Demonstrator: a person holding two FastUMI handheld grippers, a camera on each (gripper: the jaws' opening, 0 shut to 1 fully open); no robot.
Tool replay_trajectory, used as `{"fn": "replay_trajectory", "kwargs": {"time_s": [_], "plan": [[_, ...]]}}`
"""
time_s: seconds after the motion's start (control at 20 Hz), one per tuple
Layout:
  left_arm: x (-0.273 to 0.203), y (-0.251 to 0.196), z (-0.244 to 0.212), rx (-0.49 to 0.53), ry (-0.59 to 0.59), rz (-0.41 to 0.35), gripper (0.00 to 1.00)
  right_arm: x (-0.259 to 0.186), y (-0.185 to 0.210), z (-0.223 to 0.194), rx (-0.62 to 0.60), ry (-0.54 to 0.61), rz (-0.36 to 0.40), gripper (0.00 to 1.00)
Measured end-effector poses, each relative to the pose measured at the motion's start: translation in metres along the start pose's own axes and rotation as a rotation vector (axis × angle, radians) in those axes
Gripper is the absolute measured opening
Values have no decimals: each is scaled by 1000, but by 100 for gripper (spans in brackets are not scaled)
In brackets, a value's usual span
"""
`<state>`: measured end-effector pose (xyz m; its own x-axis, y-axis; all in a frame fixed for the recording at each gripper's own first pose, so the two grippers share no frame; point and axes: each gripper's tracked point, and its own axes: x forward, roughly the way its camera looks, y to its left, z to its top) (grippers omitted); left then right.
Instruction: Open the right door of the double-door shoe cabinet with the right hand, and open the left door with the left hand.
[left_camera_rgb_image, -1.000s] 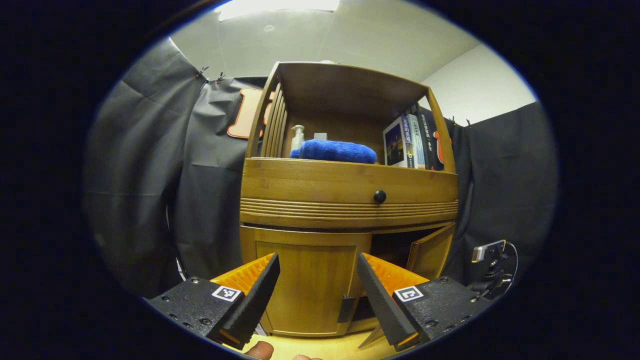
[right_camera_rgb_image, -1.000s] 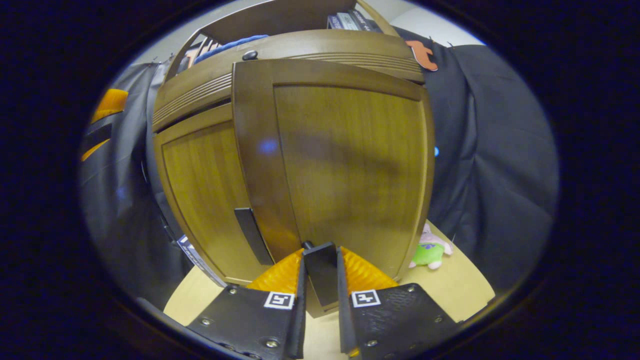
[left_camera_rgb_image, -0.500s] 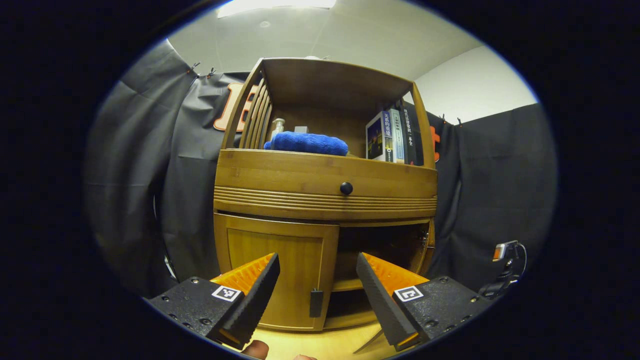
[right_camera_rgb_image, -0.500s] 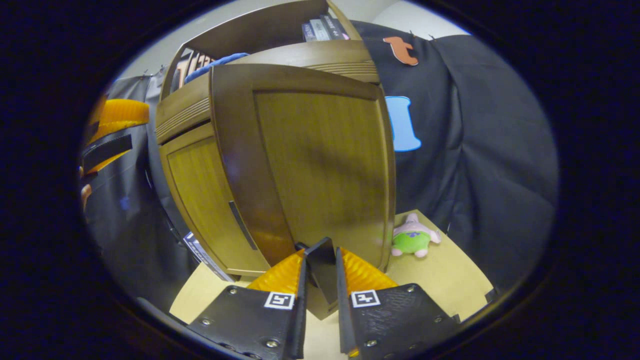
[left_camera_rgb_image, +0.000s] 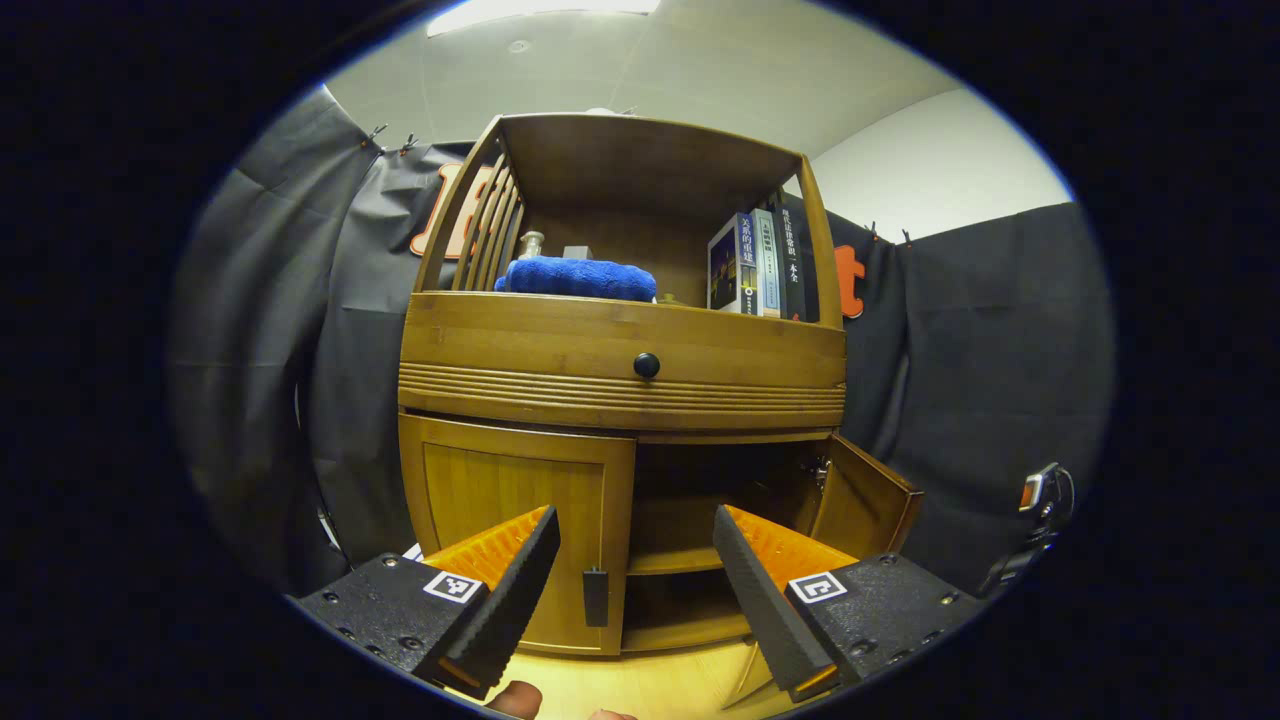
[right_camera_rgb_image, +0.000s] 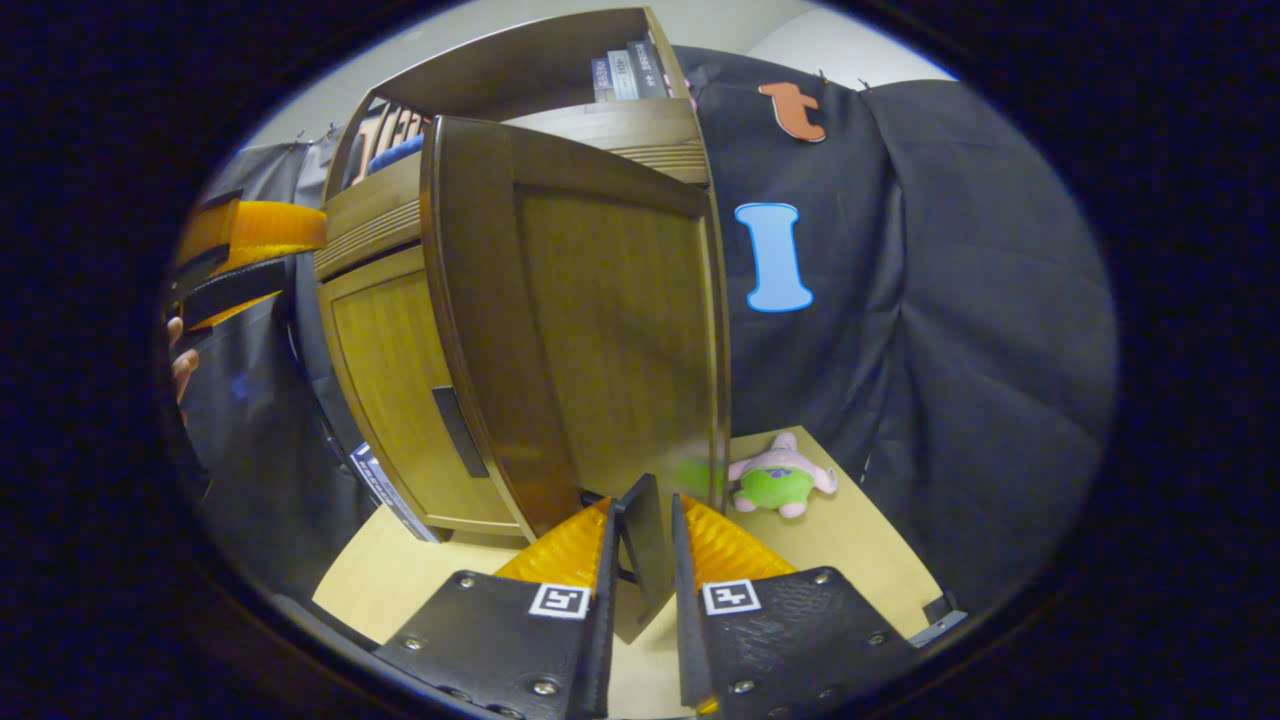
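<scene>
Now the big wooden shoe cabinet (left_camera_rgb_image: 620, 370) stands in front of the black booth wall, and its right door (left_camera_rgb_image: 865, 495) has swung much farther out than it was a second ago. Back then it was only a little way open; half a second ago it was edge-on; now it sticks out to the side, and the dark inside with its shelf (left_camera_rgb_image: 675, 560) can be seen. That means the first half of the job looks nearly done. The left door (left_camera_rgb_image: 515, 535) has stayed flat and shut the whole time, so that half is still to do. In the right gripper view, the right gripper (right_camera_rgb_image: 640, 545) has its jaws squeezed almost together on the right door's handle (right_camera_rgb_image: 640, 540), a dark strip at the door's edge, and it has kept that hold while the door turned. In the left gripper view, the left gripper (left_camera_rgb_image: 635, 575) has its jaws spread wide with nothing between them. It hangs near the left door but is not touching it. The left door's handle (left_camera_rgb_image: 595, 597), a small dark bar, now sits between the two open fingers in that view, where before it was more to one side. So the left gripper seems lined up better for its grab. A little green and pink plush toy (right_camera_rgb_image: 780, 482) lies on the floor beside the open door.
</scene>
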<state>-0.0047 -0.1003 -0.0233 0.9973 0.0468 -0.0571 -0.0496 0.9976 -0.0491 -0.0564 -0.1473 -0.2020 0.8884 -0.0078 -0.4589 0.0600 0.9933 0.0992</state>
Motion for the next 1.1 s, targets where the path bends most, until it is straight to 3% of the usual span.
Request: {"fn": "replay_trajectory", "kwargs": {"time_s": [0.1,0.3,0.35,0.4,1.1], "plan": [[1,-7,-4,-3,8,-5,92,-5,-13,1,11,-2,-12,27],[3,-19,-11,-8,25,-16,96,-16,-39,0,12,-1,-48,27],[3,-22,-13,-10,29,-19,92,-12,-50,2,7,-11,-75,27],[3,-25,-14,-11,33,-22,96,-17,-60,2,2,-14,-98,18],[23,-21,-31,-1,78,-7,92,-36,-136,19,26,-61,-246,18]]}}
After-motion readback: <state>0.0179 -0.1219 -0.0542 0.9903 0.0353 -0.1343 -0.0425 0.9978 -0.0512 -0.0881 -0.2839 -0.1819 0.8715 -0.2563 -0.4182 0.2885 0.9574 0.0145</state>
